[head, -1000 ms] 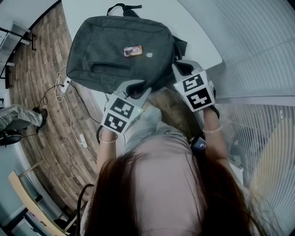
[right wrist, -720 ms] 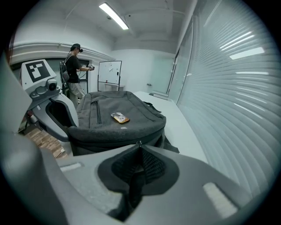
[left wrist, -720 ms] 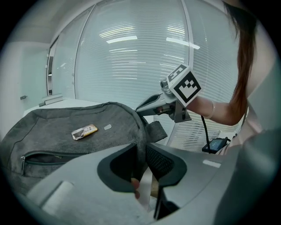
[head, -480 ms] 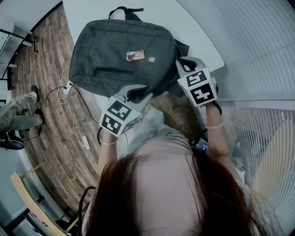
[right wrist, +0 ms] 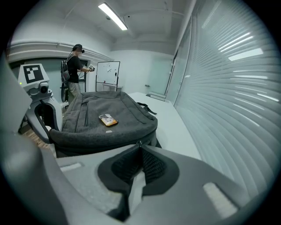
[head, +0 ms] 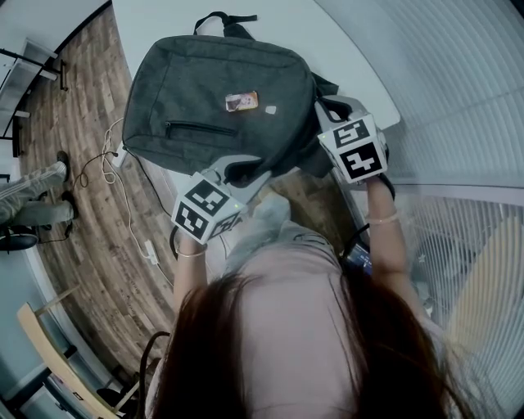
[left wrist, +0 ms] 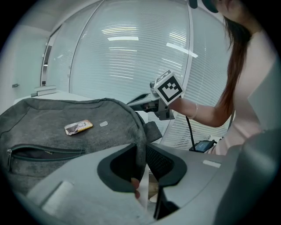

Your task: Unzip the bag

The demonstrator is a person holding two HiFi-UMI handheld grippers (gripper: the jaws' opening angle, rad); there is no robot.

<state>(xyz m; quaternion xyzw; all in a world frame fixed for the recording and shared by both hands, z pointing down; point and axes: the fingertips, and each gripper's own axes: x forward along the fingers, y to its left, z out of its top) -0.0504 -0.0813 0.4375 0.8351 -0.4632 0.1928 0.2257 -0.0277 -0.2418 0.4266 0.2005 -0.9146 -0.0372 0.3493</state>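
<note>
The jaws of the left gripper (left wrist: 142,154) are clamped on a fold of grey cloth at the near edge of the bag (left wrist: 66,132); the cloth is seen running up between the two pads. The jaws of the right gripper (right wrist: 139,147) are brought together, and a small dark tab, judged to be the zip pull (right wrist: 138,143), is pinched at their tips, at the bag's near right corner.

The bag is laid flat on the white bench (head: 352,57), front panel up, with its near edge turned to the person. On that panel a small printed label (head: 241,101) is seen, and to the label's left a closed pocket zip (head: 201,127). The carry handle (head: 223,18) is seen at the bag's far end. How far the main zip is already opened cannot be told.

The bag is judged to be soft and slack: woven cloth, not slippery, not fragile, and apparently lightly filled, since the near wall folds easily under the left jaws. Being light, it is likely to be dragged along the bench with the pull unless it is anchored. The cloth is therefore best held close beside the zip track, just behind the pull, and kept taut. The pull itself is small and thin, so it is best taken square on its tab and drawn along the line of the track. Snagging is most to be expected where the track bends round the bag's corner.
</note>
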